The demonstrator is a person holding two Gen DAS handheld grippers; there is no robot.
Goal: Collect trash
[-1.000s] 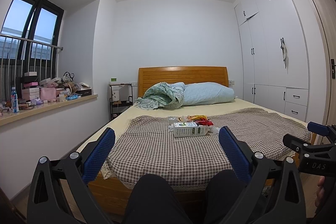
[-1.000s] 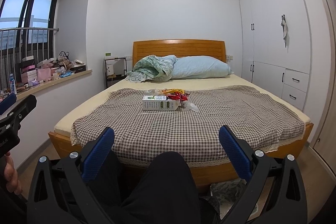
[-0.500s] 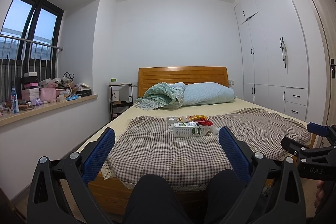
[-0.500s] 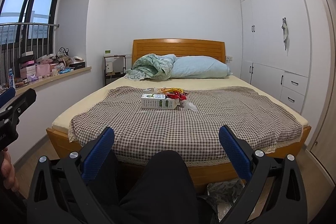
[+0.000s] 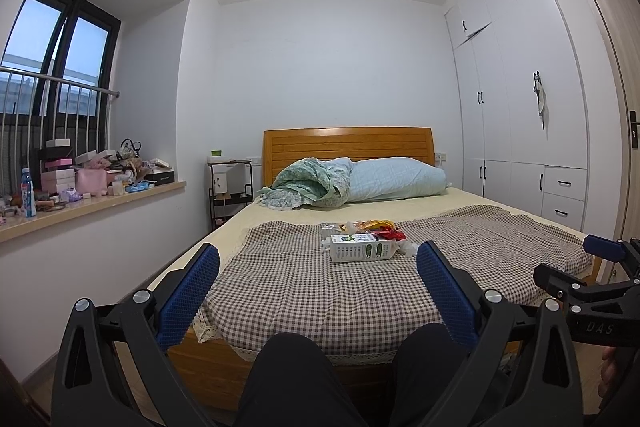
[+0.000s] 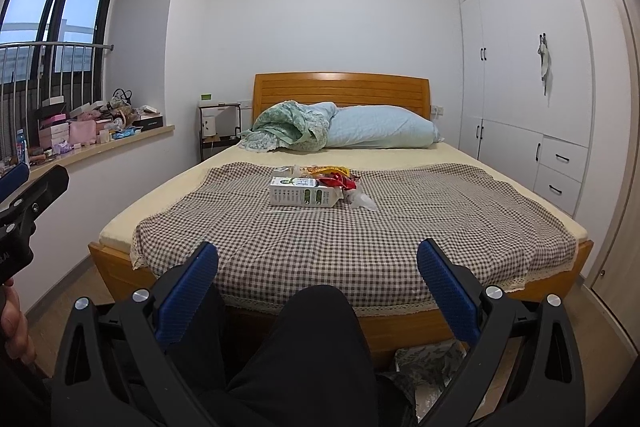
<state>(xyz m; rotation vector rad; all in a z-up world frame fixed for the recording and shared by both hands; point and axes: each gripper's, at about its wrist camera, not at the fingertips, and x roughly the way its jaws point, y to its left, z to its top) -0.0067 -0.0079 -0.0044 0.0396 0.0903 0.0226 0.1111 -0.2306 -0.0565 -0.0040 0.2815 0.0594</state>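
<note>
"DAS" lettering on right tongs point(image 5: 592, 259)

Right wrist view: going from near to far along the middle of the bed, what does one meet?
Wooden bed frame foot → brown checkered blanket → white and green carton → red and yellow wrappers → light blue pillow → wooden headboard.

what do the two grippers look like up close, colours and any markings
Both grippers, left gripper and right gripper, have black plastic frames with silver screw heads, and two fingers faced with textured blue pads. The right one's body shows pale "DAS" lettering.
</note>
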